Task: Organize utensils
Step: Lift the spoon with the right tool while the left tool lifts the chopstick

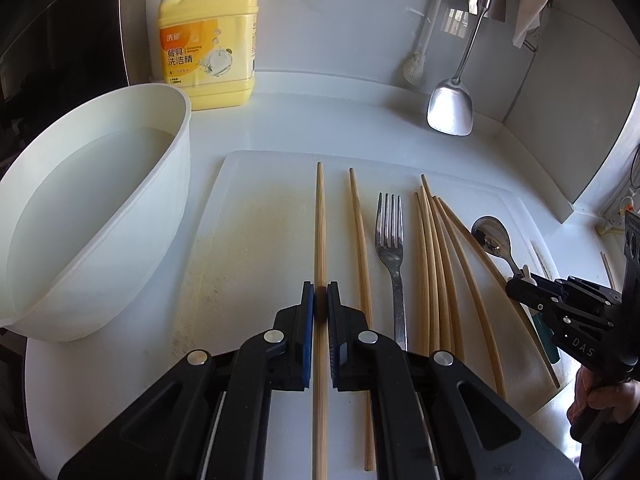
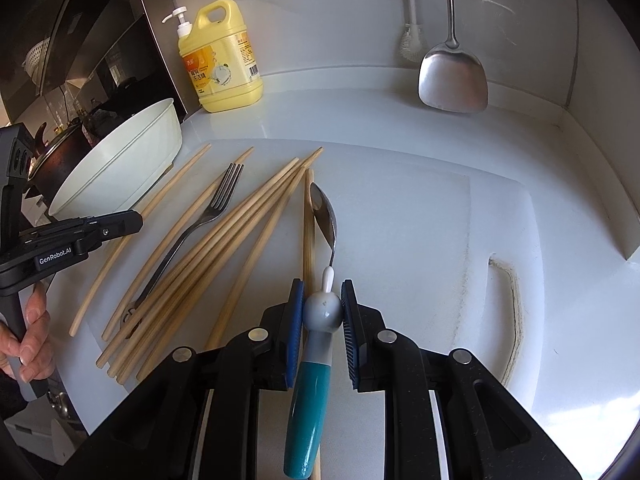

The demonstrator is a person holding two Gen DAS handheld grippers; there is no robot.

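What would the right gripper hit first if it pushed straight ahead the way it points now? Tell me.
The right gripper, shut on the spoon by its handle, points down at the white cutting board. The spoon's bowl leads, so it would likely meet the board first; depth is unclear.

Right gripper (image 2: 322, 312): jaws clamp spoon (image 2: 325, 216) handle.
Chopsticks (image 2: 224, 240): fanned toward 11 o'clock.
Fork (image 2: 208, 216): among them.
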